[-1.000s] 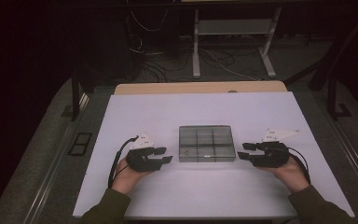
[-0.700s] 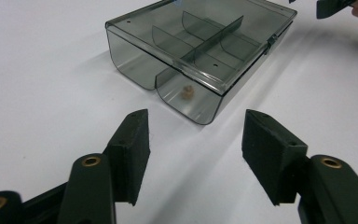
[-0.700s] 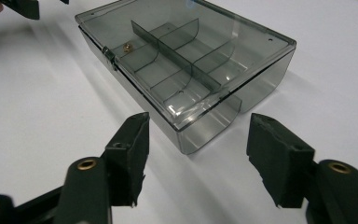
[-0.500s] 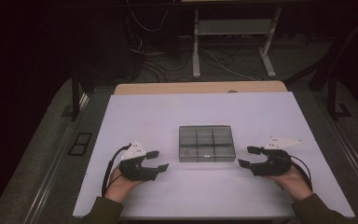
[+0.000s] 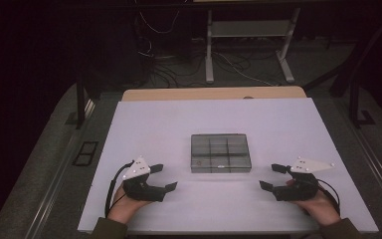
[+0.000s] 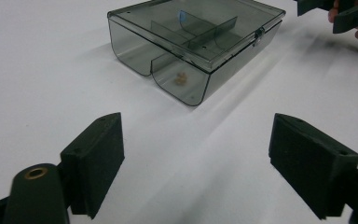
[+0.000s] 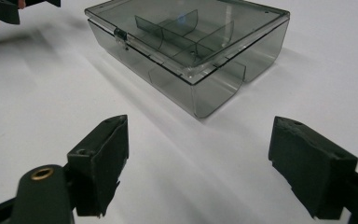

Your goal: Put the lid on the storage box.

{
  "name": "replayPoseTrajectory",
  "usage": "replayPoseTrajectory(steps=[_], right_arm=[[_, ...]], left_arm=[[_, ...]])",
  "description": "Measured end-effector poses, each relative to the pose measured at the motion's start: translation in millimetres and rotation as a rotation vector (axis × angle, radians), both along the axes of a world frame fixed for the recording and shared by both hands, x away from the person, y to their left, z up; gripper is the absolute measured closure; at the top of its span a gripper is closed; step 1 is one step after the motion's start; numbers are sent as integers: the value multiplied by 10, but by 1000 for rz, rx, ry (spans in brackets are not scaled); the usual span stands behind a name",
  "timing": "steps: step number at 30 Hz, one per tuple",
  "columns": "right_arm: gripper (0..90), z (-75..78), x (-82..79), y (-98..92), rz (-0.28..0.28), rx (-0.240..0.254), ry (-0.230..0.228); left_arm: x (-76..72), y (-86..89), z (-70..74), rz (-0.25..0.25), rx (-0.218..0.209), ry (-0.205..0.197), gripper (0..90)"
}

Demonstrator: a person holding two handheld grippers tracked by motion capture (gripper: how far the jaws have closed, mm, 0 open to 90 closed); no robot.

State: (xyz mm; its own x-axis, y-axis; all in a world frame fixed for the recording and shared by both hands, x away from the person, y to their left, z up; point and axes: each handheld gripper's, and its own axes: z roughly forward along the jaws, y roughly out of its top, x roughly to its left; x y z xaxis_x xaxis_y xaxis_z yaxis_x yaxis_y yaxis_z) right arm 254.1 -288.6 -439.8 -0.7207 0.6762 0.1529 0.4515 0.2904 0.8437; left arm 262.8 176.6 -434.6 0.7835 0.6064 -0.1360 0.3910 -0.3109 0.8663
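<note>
Dark lab: cables (image 5: 179,59), white table (image 5: 154,129)

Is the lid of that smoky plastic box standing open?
No, the lid lies flat and shut on the box, with its small front clasp fastened, as the left gripper view shows.

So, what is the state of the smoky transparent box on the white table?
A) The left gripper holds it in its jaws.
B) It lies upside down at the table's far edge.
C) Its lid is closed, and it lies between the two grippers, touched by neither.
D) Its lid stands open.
C: the box has its lid down flat with the clasp at the front, and the left gripper and the right gripper stand open and apart from it on either side.
</note>
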Motion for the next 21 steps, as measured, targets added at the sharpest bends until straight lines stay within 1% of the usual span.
replayPoseTrajectory(steps=[4,9,11,17,21], right_arm=[[185,-14,-48,-22,-20,-13,-10],[162,-31,-74,-68,-44,-19,-10],[120,-35,-85,-85,-53,-19,-12],[120,-34,-107,-131,-67,-19,-16],[120,-36,-107,-119,-63,-21,-16]], left_arm=[[4,0,-3,9,-3,-4,134],[8,-8,-11,11,11,-14,103],[9,-14,-15,11,12,-16,80],[16,-25,-22,9,26,-9,0],[18,-36,-29,10,32,-4,0]])
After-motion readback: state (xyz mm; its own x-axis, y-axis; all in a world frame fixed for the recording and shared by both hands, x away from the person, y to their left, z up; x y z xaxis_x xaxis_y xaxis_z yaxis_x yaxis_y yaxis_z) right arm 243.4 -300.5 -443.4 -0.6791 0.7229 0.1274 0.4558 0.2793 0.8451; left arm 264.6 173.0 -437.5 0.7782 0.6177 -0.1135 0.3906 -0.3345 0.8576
